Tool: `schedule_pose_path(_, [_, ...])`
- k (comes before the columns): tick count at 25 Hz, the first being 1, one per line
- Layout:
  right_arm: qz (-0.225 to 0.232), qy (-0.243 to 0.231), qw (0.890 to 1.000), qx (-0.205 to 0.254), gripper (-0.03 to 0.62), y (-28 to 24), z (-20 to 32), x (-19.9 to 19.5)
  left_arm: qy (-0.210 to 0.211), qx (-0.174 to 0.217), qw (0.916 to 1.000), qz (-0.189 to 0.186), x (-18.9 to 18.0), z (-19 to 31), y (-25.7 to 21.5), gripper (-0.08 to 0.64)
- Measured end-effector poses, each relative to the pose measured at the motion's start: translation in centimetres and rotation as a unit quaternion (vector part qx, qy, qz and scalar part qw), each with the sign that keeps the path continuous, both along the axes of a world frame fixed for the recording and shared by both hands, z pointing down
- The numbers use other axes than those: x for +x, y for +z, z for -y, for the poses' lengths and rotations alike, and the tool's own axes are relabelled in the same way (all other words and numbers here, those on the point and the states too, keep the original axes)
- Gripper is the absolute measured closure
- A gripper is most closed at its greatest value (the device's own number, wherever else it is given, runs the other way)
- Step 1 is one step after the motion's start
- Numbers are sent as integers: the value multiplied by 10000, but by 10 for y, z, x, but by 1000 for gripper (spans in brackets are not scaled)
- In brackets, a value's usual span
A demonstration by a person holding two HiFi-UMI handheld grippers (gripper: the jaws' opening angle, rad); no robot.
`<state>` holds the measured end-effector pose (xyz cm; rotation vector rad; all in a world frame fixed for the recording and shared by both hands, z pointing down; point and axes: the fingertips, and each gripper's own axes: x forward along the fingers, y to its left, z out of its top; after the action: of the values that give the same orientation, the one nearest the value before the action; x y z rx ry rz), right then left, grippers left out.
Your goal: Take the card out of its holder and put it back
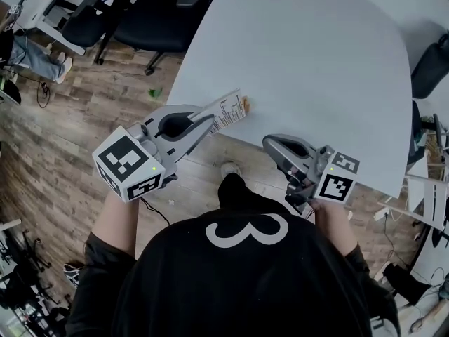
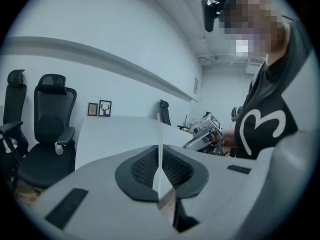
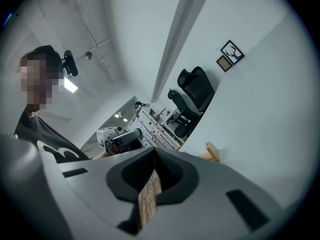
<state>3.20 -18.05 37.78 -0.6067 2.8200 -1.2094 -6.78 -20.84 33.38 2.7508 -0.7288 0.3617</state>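
My left gripper [image 1: 208, 124] is shut on a white printed card [image 1: 229, 111] just off the table's near edge. The card's far end lies next to a small wooden holder [image 1: 247, 104] at that edge; I cannot tell whether they touch. In the left gripper view the card [image 2: 159, 144] stands edge-on between the pads of the left gripper [image 2: 160, 168]. My right gripper [image 1: 271, 144] hovers at the table edge to the right, jaws together and holding nothing. In the right gripper view the right gripper [image 3: 156, 171] shows only a brown strip in its slit, and the holder [image 3: 213, 151] sits on the table beyond.
A large white table [image 1: 309, 62] fills the far side. Black office chairs [image 1: 140, 12] stand at its left on the wooden floor [image 1: 63, 125]. A black chair [image 2: 50, 129] is beside the table in the left gripper view. The person's torso [image 1: 238, 272] is close below the grippers.
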Motion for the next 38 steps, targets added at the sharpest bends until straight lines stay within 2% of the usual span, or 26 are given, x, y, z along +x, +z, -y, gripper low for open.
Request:
schedule_pose_path(9, [-50,61,9998,-178,581,17,0,8,444,227,9982,328,14,11,22,535])
schedule_pose_path(21, [-112,142,9993,-320,581,31,1,13,877,276,9939,616,23,21,53,535])
schedule_pose_path(38, [-152,138,9988,-437,582,42,-1,16,1032,192,9919,710,29,22,65,535])
